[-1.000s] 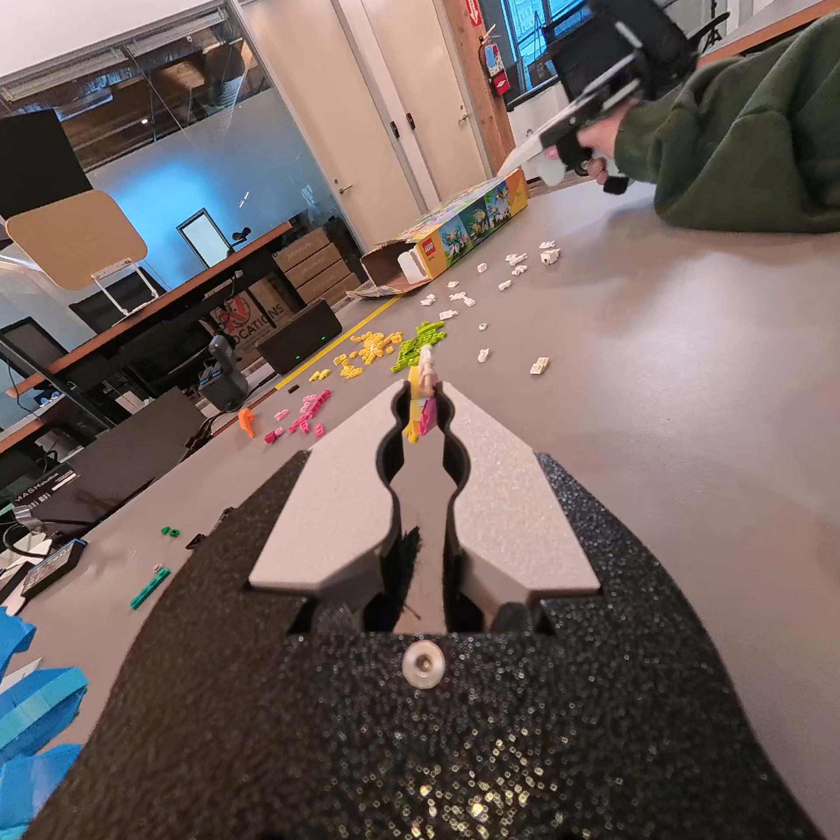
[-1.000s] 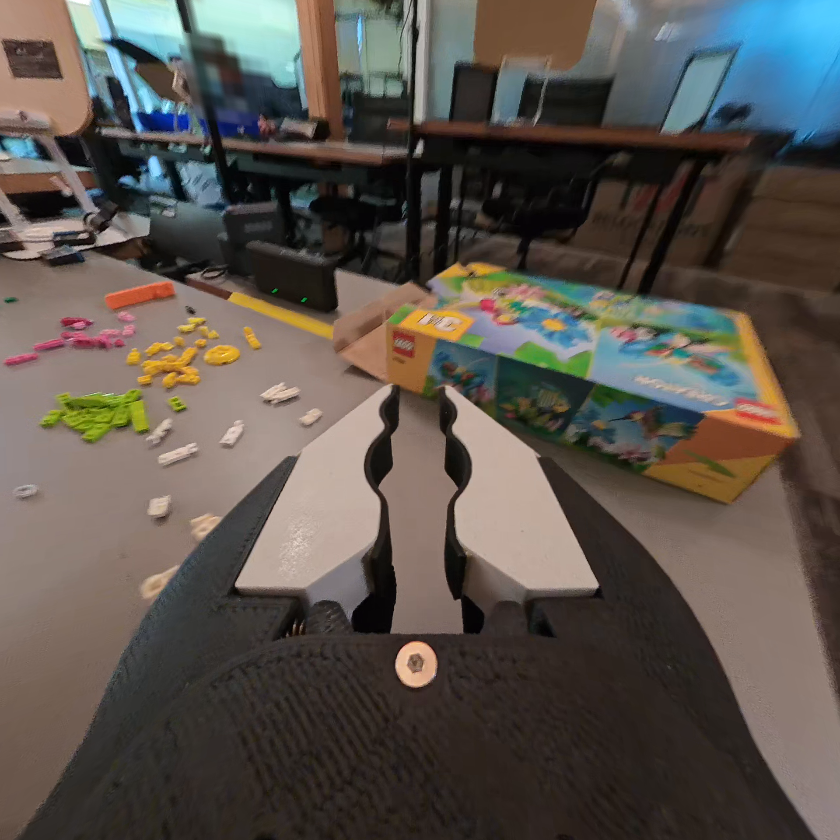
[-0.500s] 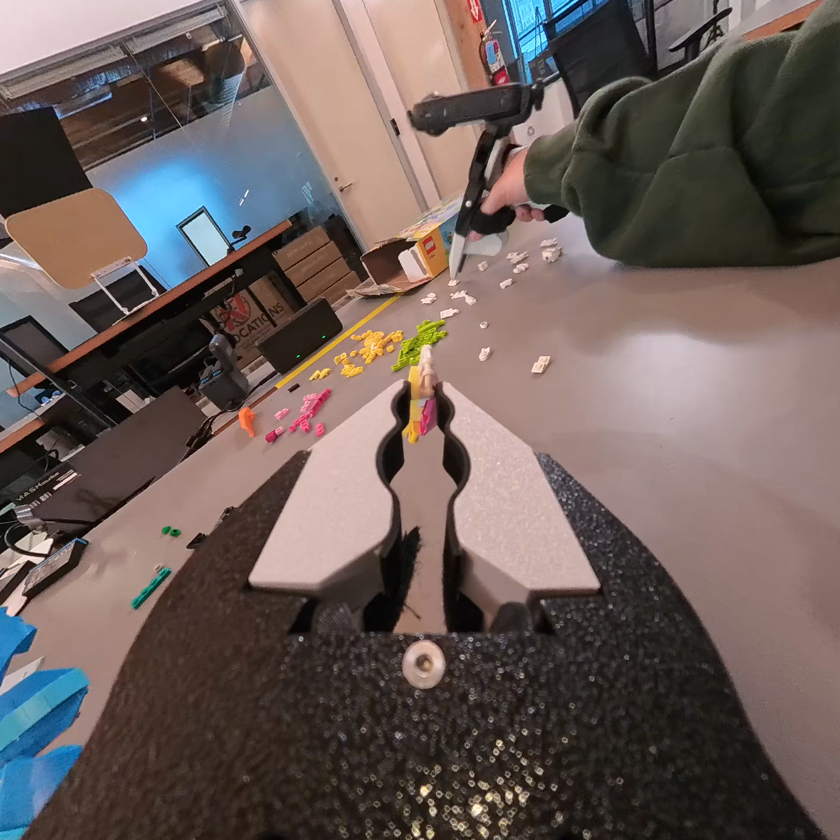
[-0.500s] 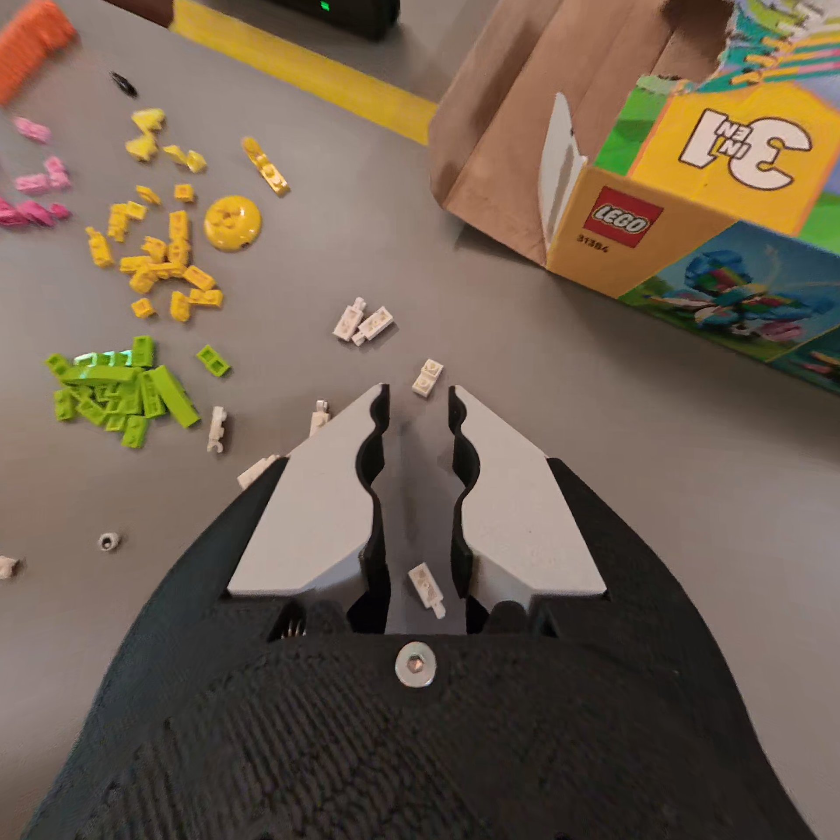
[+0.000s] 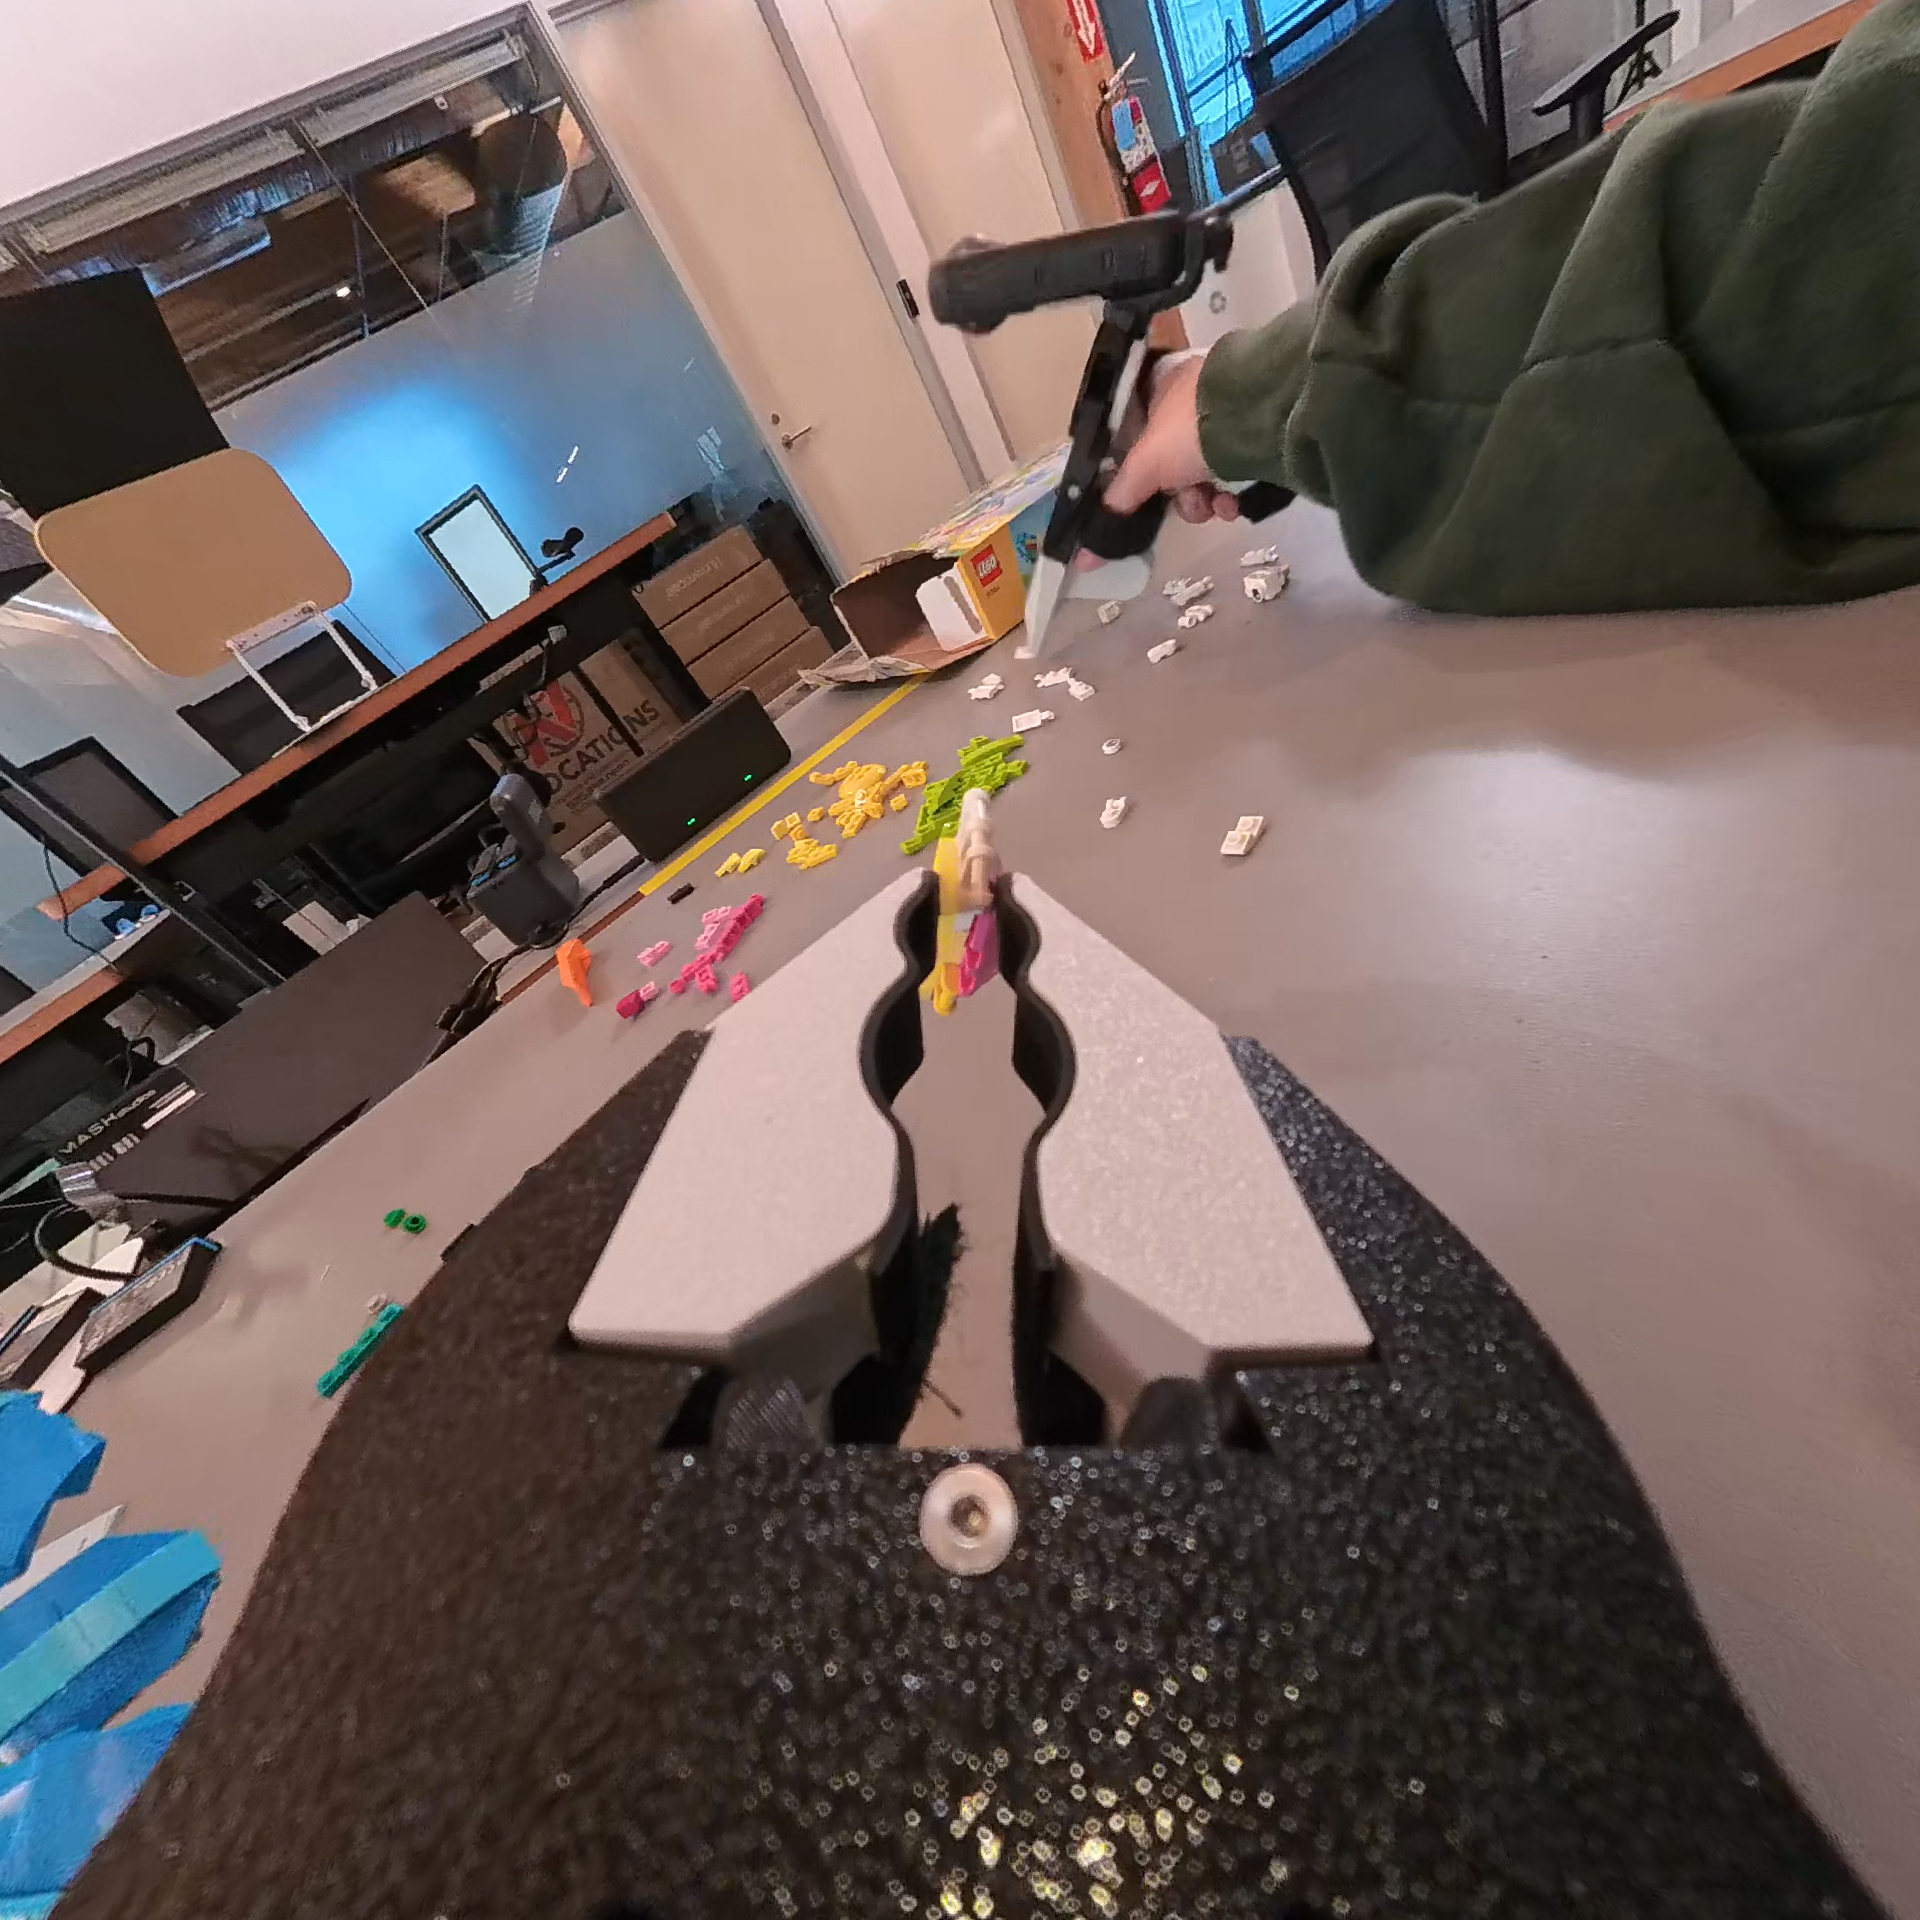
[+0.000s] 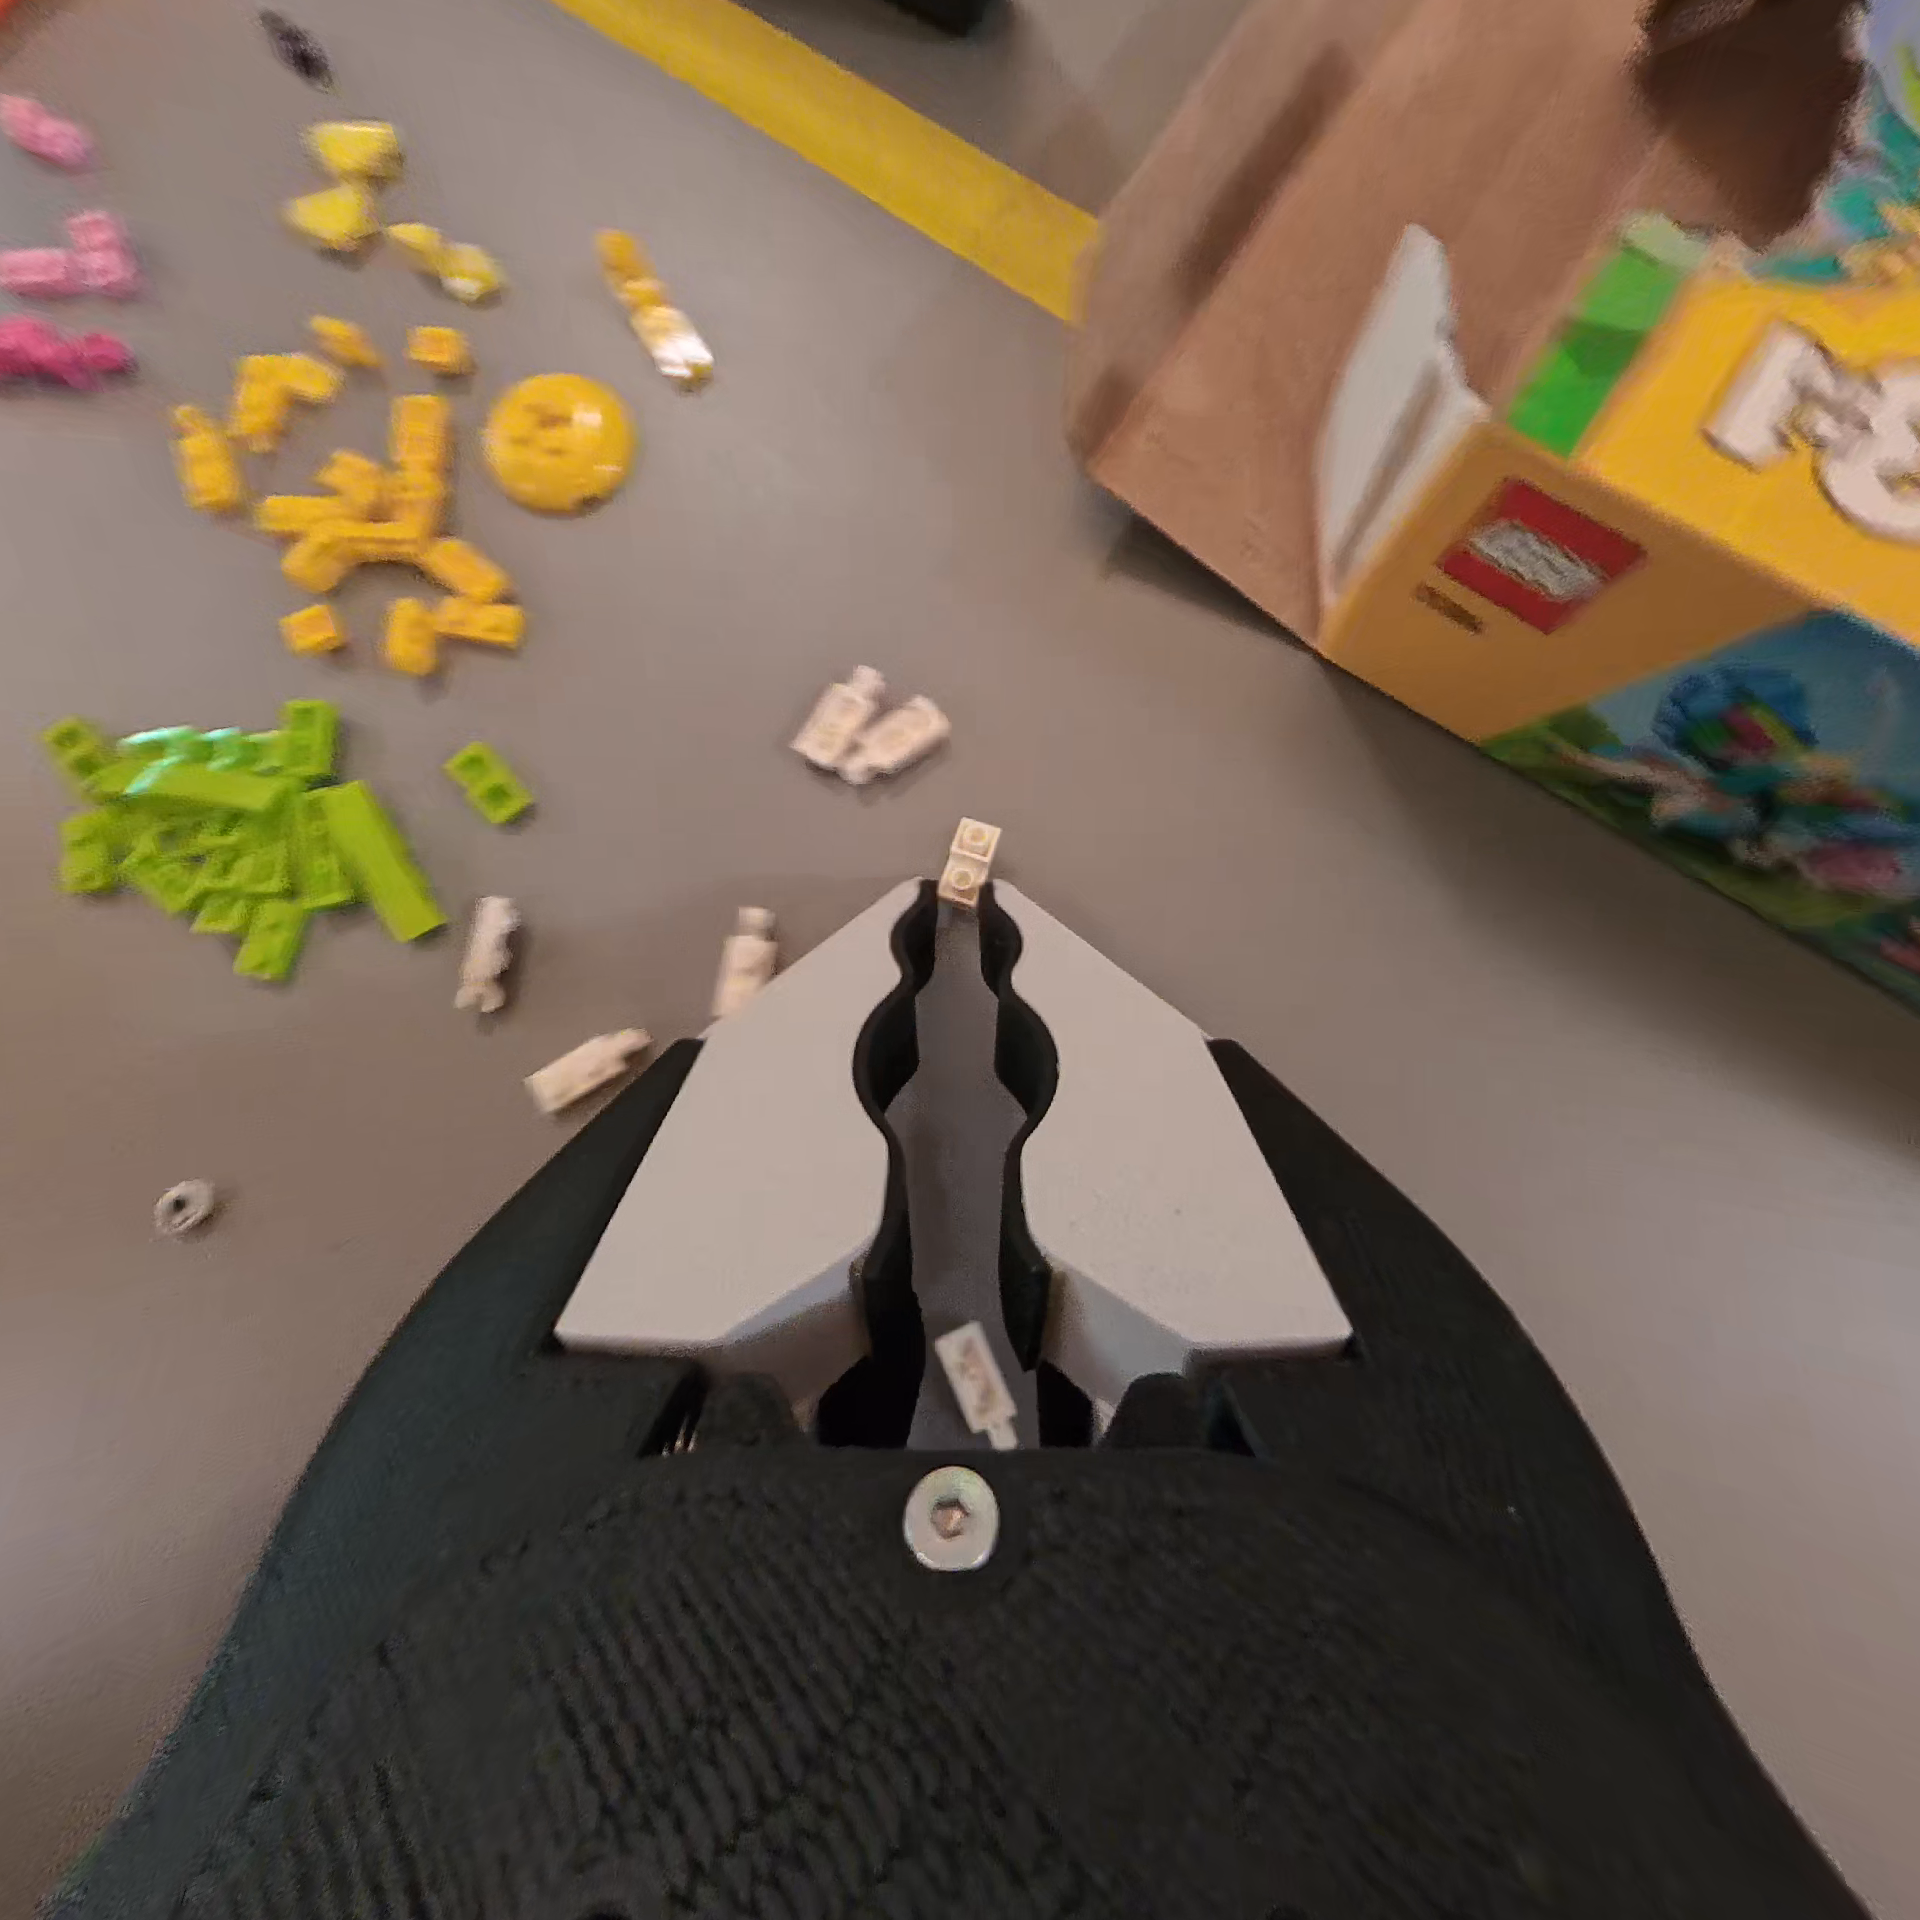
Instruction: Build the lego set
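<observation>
Left wrist view: the left hand-held gripper [image 5: 964, 914] pinched a small yellow-and-pink assembly [image 5: 961, 935] at its very tips above the table [image 5: 1558, 935]; a nudge could twist it free.

Right wrist view: the right hand-held gripper [image 6: 961, 902], nearly closed, seemingly nipped a white plate [image 6: 968, 864] by one end near the box [image 6: 1558, 520]; lifting might drop it.

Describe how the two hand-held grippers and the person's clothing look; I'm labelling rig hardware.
Each hand-held gripper, left and right, has two pale grey wedge-shaped fingers with wavy black inner pads, set in a rough black printed body with one silver bolt. The left body looks speckled and glittery, the right ridged and matt. The person wears a dark green sleeve.
</observation>
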`<state>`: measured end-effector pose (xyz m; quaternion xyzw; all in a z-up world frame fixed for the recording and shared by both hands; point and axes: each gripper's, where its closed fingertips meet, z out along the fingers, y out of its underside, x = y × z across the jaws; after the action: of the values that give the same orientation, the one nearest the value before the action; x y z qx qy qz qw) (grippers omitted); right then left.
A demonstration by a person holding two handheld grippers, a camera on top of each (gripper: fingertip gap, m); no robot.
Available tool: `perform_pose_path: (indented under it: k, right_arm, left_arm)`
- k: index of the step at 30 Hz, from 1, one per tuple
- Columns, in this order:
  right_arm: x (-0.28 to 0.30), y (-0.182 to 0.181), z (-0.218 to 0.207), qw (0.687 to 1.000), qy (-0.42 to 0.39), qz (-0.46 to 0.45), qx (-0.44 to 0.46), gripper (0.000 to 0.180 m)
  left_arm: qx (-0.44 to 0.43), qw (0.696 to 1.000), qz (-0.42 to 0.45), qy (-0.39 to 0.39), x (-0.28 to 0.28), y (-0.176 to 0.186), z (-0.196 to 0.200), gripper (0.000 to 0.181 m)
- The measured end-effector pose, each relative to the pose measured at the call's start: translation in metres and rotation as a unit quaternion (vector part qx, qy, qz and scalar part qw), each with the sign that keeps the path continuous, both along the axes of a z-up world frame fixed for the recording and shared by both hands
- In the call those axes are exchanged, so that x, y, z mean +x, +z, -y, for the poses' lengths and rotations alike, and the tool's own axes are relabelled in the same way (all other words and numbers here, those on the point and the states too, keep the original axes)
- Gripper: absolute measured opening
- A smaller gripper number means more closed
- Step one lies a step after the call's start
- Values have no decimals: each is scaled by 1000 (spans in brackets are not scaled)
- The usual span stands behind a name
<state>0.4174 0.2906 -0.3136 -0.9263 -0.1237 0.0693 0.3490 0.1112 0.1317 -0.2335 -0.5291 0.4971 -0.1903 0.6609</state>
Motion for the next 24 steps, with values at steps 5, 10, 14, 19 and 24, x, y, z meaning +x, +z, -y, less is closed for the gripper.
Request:
perform_pose_path:
  k: [5,10,14,19,24]
  right_arm:
    - [-119,48,57,933,356,-10,58,6]
    - [-204,47,123,829,551,66,70,6]
    - [-235,47,138,788,601,89,97,6]
    - [-241,34,144,780,610,118,72,6]
    - [-239,14,150,784,610,112,7,6]
  left_arm:
    - [4,1000,2,-2,0,1,1,8]
    - [6,1000,0,-8,2,1,3,8]
    - [12,1000,2,-12,2,2,5,8]
    - [16,1000,4,-16,4,4,7,8]
    - [19,1000,7,-19,4,5,8,8]
